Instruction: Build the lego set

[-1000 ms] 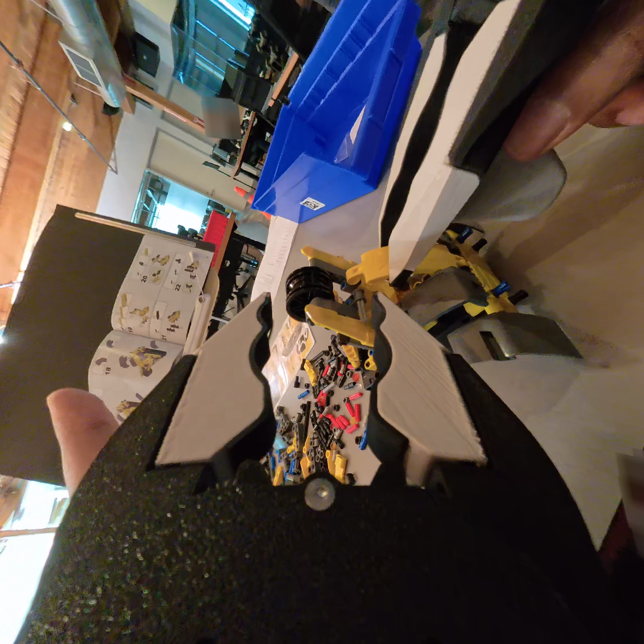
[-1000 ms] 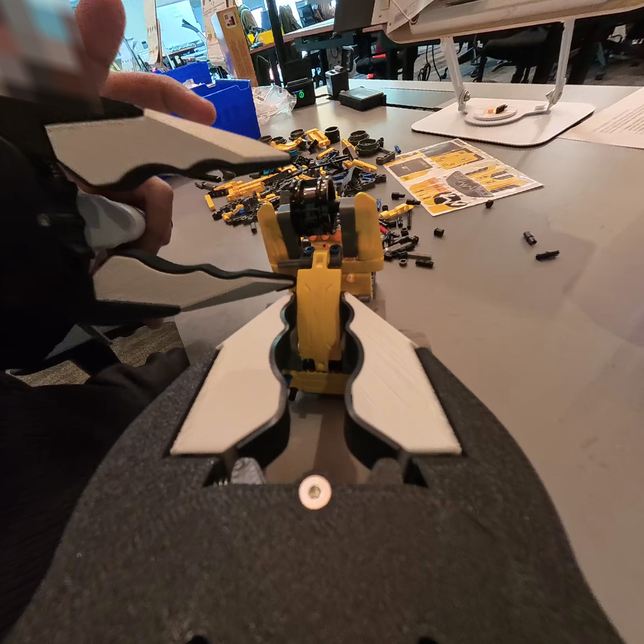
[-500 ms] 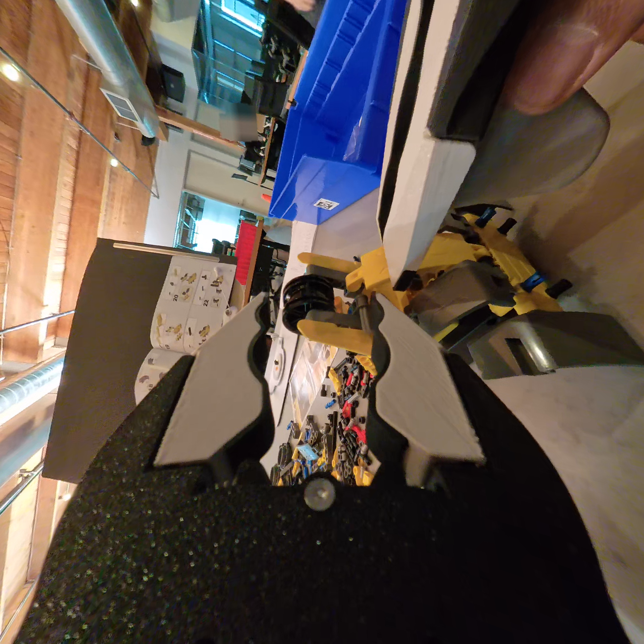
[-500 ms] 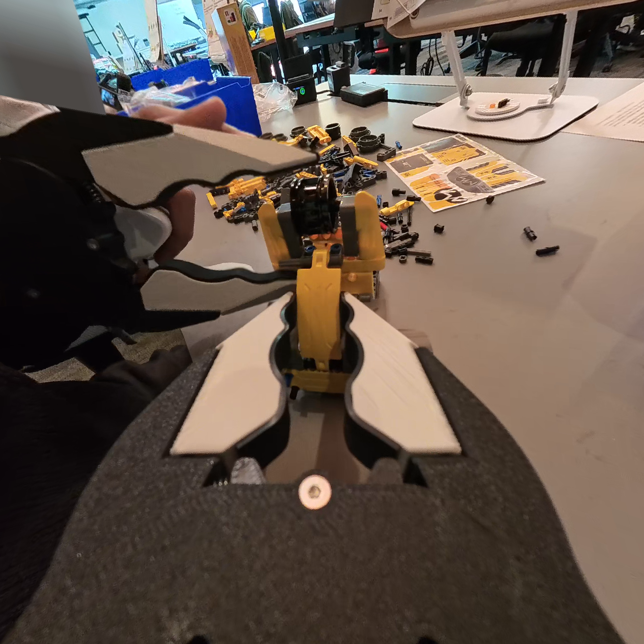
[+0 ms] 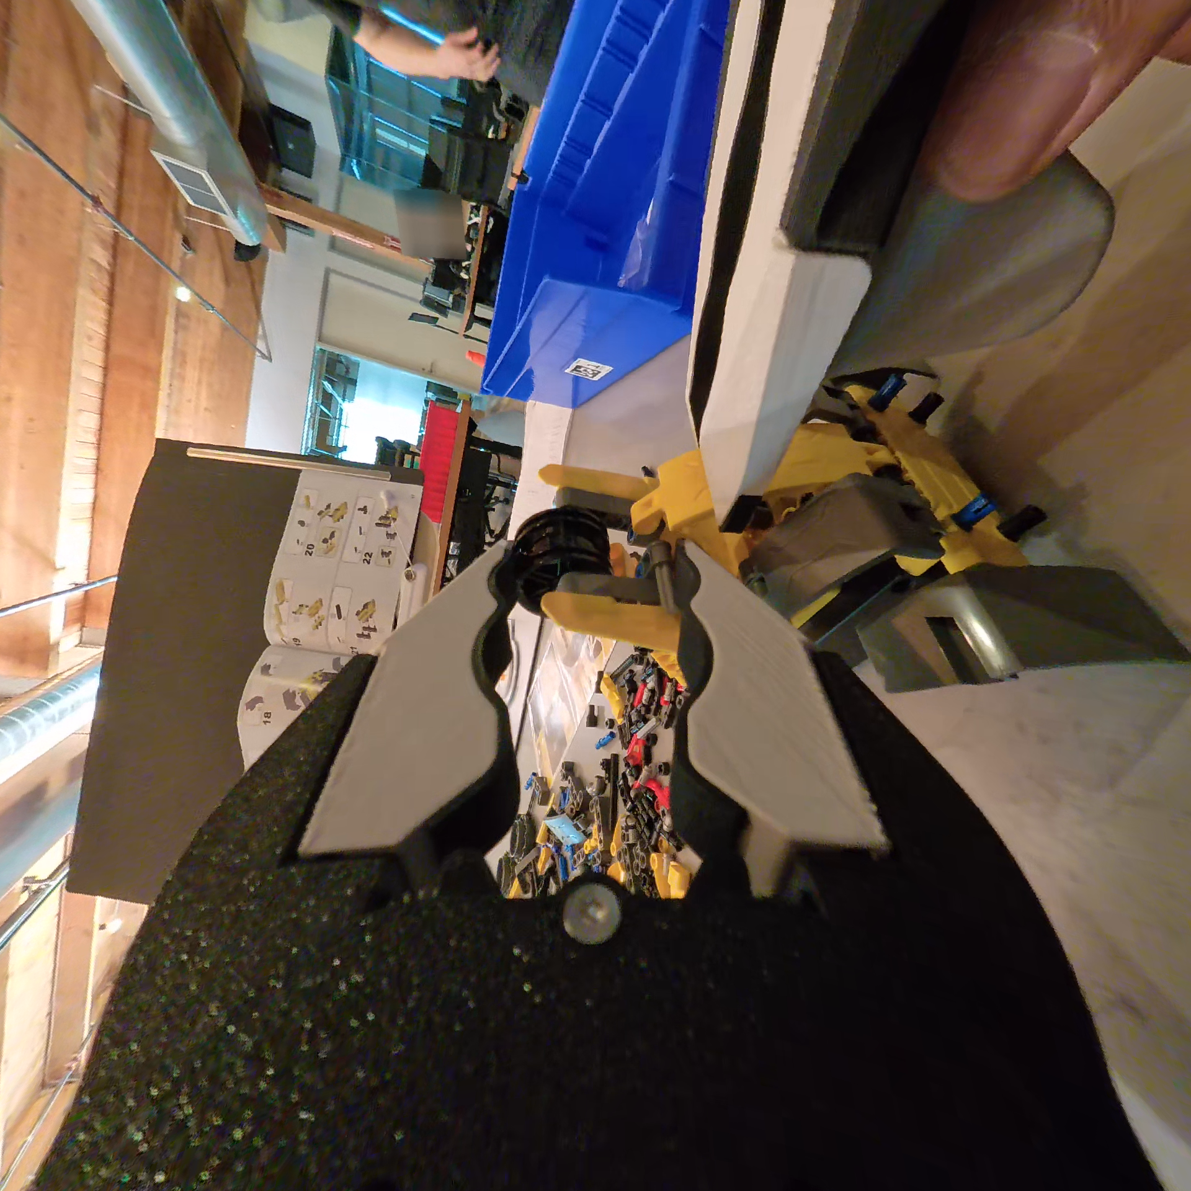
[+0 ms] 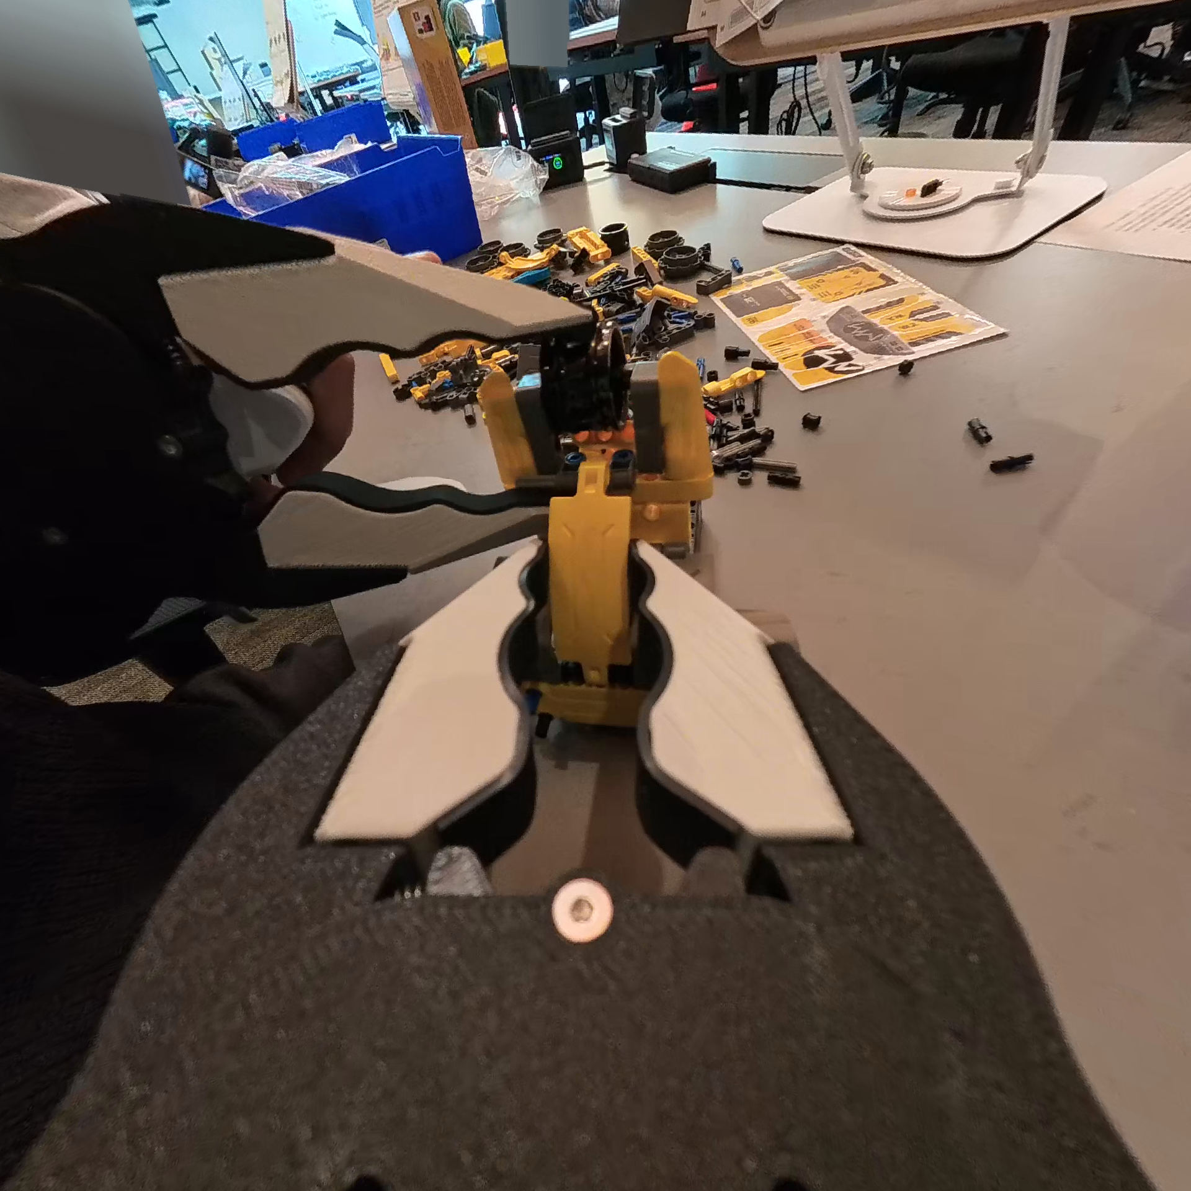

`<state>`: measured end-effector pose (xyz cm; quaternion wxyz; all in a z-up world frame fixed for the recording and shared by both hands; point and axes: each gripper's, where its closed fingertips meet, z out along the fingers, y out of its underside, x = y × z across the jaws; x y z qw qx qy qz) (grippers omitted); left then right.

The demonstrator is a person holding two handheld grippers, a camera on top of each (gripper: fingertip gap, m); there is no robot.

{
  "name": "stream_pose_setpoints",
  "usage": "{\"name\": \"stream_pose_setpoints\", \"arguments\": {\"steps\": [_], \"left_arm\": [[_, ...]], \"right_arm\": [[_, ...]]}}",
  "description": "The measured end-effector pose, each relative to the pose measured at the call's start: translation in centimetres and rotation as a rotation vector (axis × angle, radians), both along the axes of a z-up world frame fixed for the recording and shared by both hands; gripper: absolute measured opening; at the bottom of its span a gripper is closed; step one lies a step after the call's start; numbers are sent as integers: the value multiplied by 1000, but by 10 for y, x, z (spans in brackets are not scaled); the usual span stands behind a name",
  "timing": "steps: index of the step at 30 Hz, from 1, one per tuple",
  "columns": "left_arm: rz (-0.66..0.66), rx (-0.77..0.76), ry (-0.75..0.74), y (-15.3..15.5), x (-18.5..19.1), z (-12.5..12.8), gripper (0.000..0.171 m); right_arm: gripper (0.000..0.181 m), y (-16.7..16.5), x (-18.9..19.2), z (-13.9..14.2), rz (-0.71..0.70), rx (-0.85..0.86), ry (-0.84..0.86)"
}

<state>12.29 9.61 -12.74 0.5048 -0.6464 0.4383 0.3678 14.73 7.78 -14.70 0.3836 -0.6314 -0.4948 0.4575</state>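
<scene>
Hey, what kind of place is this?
Likely a shared office or workshop: rows of desks and chairs behind, blue bins of parts, and loose toy building pieces on a grey table.

The right gripper (image 6: 585, 561) clamps the yellow body of a brick-built model (image 6: 590, 515) standing on the grey table (image 6: 934, 612). The left gripper (image 6: 567, 412), fingers spread, reaches in from the left around the model's black wheel (image 6: 583, 387). Loose bricks (image 6: 612, 283), a sticker sheet (image 6: 851, 316) and blue bins (image 6: 387, 193) lie toward the table's far edge.
</scene>
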Motion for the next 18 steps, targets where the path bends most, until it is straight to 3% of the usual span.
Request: {"name": "stream_pose_setpoints", "arguments": {"steps": [18], "left_arm": [[10,-3,-19,0,0,1,45]], "right_arm": [[24,-1,0,0,3,5,-1]]}}
